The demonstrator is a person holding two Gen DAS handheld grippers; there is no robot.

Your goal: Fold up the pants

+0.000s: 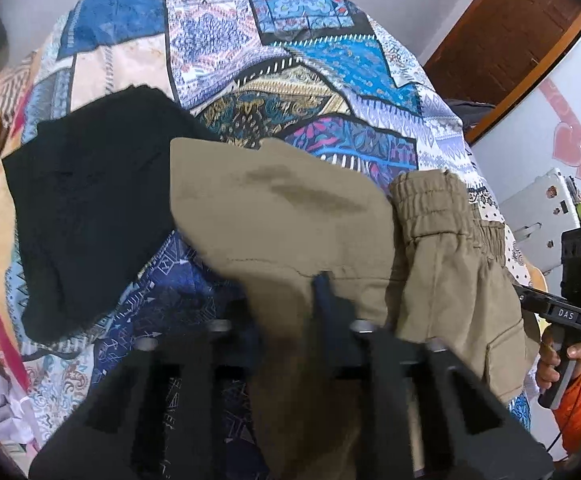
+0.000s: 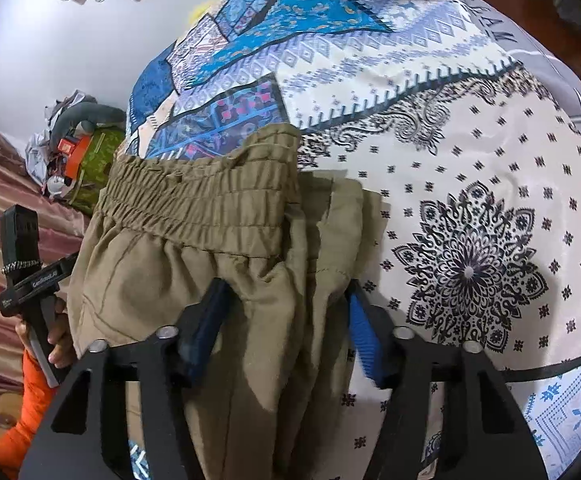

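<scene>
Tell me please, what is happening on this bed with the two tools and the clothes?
A person is folding khaki pants on a patterned bedspread, with a handheld gripper in each hand. The left gripper is shut on a fold of the khaki fabric. The right gripper has bunched fabric just below the elastic waistband between its fingers; whether it pinches is unclear. A black garment lies flat beside the pants, apart from both grippers.

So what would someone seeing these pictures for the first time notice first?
The khaki pants bunched in the foreground, gathered waistband up, with the left gripper and right gripper both at the cloth. Under them spreads a loud blue patchwork bedsheet, and a black garment lies left of the pants.
</scene>
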